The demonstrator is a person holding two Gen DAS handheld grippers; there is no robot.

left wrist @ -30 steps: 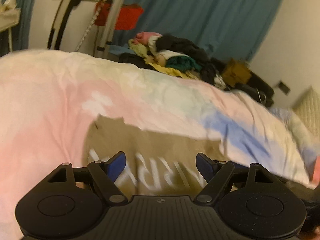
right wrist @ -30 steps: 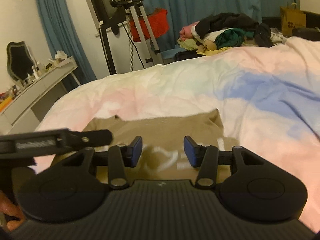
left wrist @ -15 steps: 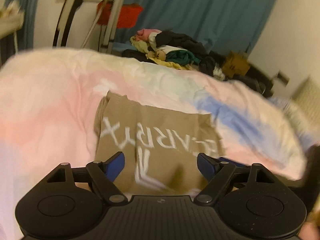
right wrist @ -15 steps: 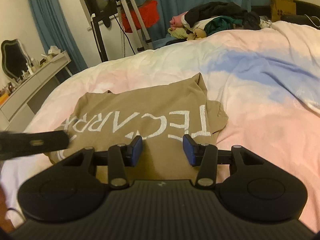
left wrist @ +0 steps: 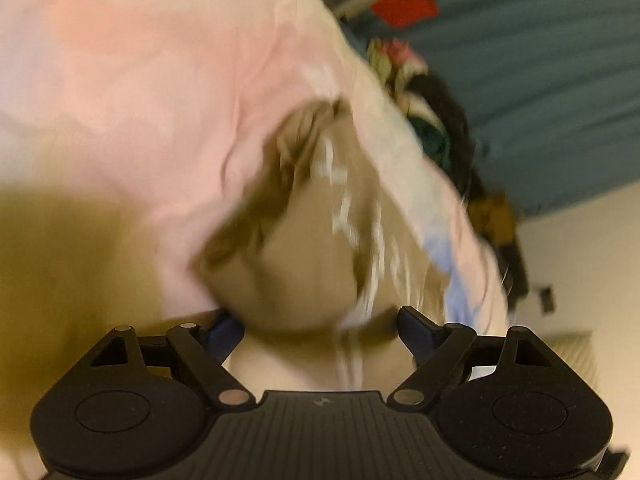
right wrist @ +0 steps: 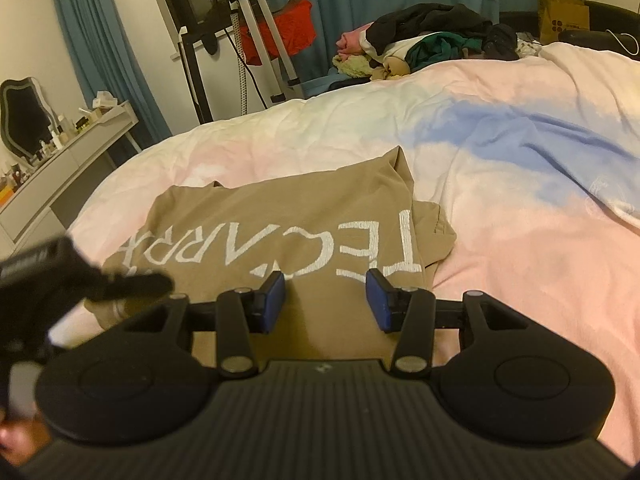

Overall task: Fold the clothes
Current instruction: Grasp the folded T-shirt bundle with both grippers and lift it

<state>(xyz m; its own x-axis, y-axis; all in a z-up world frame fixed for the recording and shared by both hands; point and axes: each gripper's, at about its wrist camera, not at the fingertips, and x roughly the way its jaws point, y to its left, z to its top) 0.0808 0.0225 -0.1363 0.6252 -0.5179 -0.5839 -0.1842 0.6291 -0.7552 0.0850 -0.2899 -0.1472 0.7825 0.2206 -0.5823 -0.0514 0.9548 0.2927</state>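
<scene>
A tan T-shirt (right wrist: 280, 224) with white lettering lies folded on the pastel duvet (right wrist: 500, 152), one sleeve sticking out at its right side. My right gripper (right wrist: 325, 294) is open and empty, hovering over the shirt's near edge. In the blurred, tilted left wrist view the same shirt (left wrist: 312, 248) fills the middle. My left gripper (left wrist: 320, 330) is open just above its near edge, holding nothing. The left gripper's body also shows as a dark blur at the left of the right wrist view (right wrist: 60, 268).
A pile of unfolded clothes (right wrist: 424, 44) lies at the far end of the bed. An exercise machine (right wrist: 240, 32) and a red item (right wrist: 284, 28) stand before the blue curtain. A dressing table (right wrist: 60, 168) with a mirror is at the left. A paper bag (right wrist: 562, 16) stands far right.
Both grippers pulled back, bringing the whole shirt into view. The left gripper then rolled sharply and swung over the shirt's left side, blurring its view. The right gripper stayed almost still.
</scene>
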